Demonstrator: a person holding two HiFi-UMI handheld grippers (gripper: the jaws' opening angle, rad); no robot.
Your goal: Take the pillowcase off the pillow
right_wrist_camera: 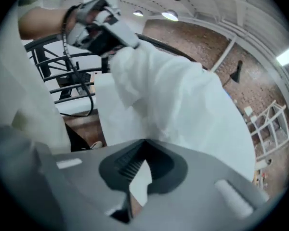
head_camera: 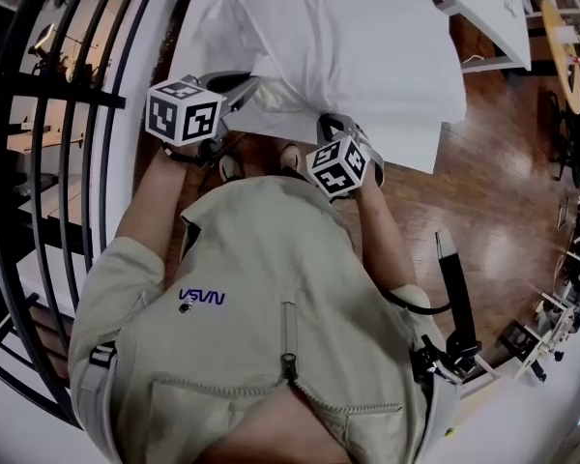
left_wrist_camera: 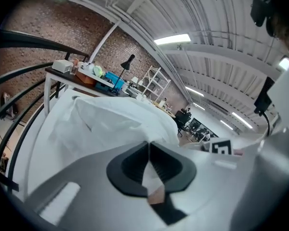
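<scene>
A white pillow (head_camera: 353, 37) in a white pillowcase lies on a white table (head_camera: 416, 138) in front of me. My left gripper (head_camera: 246, 87) is at the pillow's near left corner, shut on a fold of the pillowcase (left_wrist_camera: 106, 121); white cloth shows between its closed jaws (left_wrist_camera: 148, 150). My right gripper (head_camera: 331, 122) is at the pillow's near edge, further right, also shut on white pillowcase cloth (right_wrist_camera: 183, 100), which is pinched between its jaws (right_wrist_camera: 143, 153). The right gripper view shows the left gripper (right_wrist_camera: 103, 30) lifting a bunched corner of the cloth.
A black metal railing (head_camera: 39, 114) runs along the left. Wooden floor (head_camera: 503, 191) lies to the right of the table, with another white table (head_camera: 493, 8) at the far right. A black stand (head_camera: 456, 293) is near my right elbow. Shoes (head_camera: 230, 167) show under the table's edge.
</scene>
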